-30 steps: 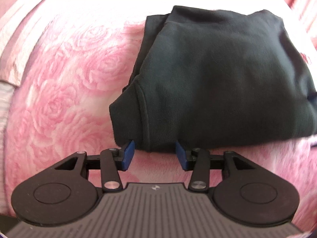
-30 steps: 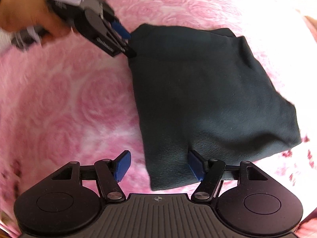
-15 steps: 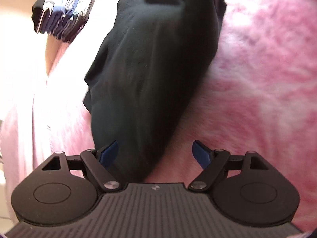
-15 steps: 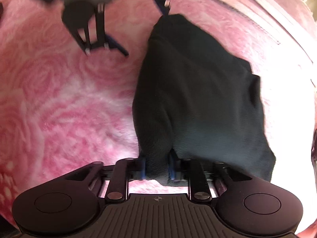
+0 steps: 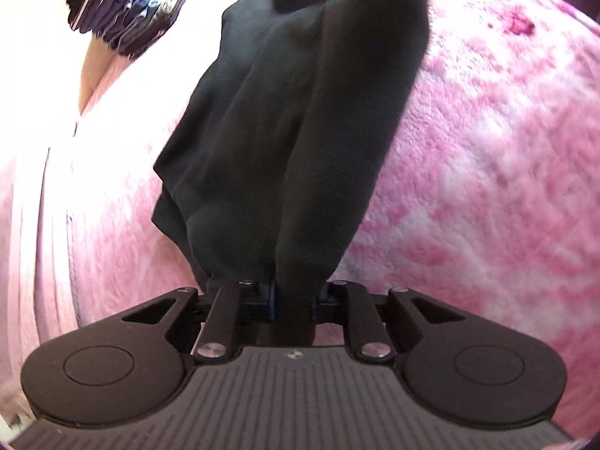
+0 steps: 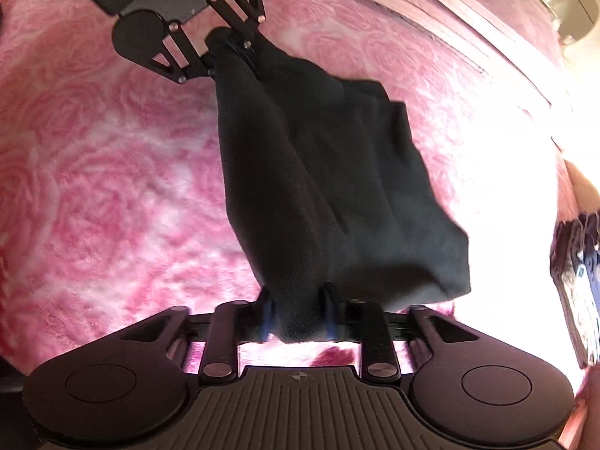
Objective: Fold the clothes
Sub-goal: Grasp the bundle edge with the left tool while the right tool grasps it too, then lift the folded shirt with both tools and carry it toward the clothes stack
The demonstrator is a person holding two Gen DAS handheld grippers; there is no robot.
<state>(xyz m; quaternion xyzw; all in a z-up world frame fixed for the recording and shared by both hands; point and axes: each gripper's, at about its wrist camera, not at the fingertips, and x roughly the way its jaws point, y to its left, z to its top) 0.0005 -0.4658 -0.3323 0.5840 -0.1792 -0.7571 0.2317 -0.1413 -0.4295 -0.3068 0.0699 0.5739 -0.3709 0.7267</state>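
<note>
Step in hand, my read: carrying folded dark garment (image 5: 300, 131), slung between my two grippers above pink rose blanket (image 6: 112, 187).

Left gripper (image 5: 294, 296): jaws closing, narrow, one garment end pinched between them.

Right gripper (image 6: 298, 315): jaws opening, wider gap, thick bunch of other end pressed between pads.

Stack of folded clothes (image 5: 131, 3) lies far ahead-left of left gripper.

Next, I judge: keep both grips firm, carry level toward stack, avoid sag undoing fold.

Each wrist camera looks steeply down, close along its tongs, both sharing the dark garment (image 5: 300, 131) from opposite ends.
</note>
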